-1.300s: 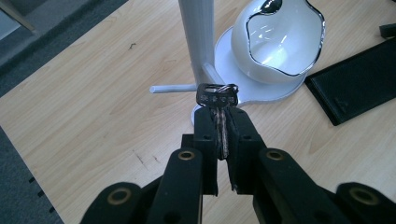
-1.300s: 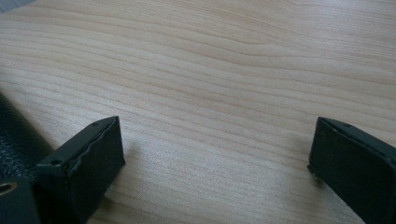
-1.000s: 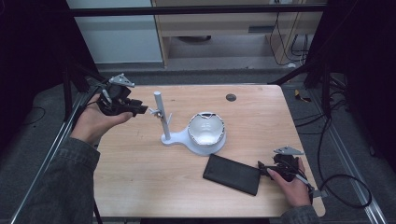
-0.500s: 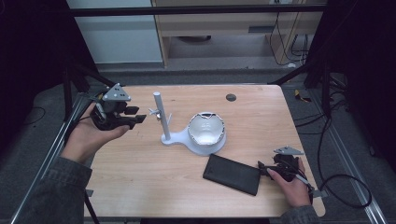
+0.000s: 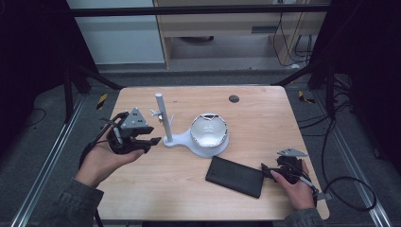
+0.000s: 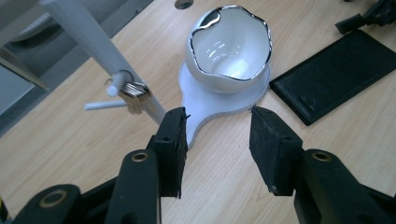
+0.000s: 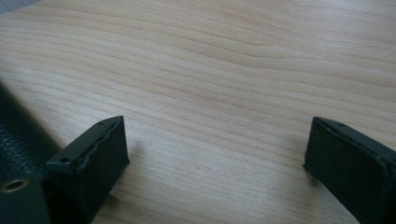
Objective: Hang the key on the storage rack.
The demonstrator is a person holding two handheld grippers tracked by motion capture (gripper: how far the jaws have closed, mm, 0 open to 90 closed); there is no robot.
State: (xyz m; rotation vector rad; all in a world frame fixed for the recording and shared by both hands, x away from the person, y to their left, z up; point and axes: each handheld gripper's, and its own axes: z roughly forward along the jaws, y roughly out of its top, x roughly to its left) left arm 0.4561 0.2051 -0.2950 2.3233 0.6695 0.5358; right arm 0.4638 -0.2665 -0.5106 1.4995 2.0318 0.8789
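Since a second ago my left claw has come down from beyond the counter's far-left corner to just left of the white stand, while my right claw has stayed put at the near right.

From the high view I see the wooden counter carrying everything, with a small dark round disc near its far edge. Next in size is the white stand: a flat base with an upright post at its left end and a white bowl at its right end. The bowl has a wavy, silver-edged rim and a glossy inside, and it stands upright. A short peg sticks out of the post, and a bunch of thin metal pieces hangs on it; I cannot tell what they are.

A flat black case with a grained surface lies near the front, between the bowl and my right hand. I can read no writing on it.

My left claw has its jaws spread with nothing between them, pointing at the narrow end of the stand's base, apart from it. My right claw is spread wide, holding nothing, low over bare wood with one jaw just beside the case's edge.
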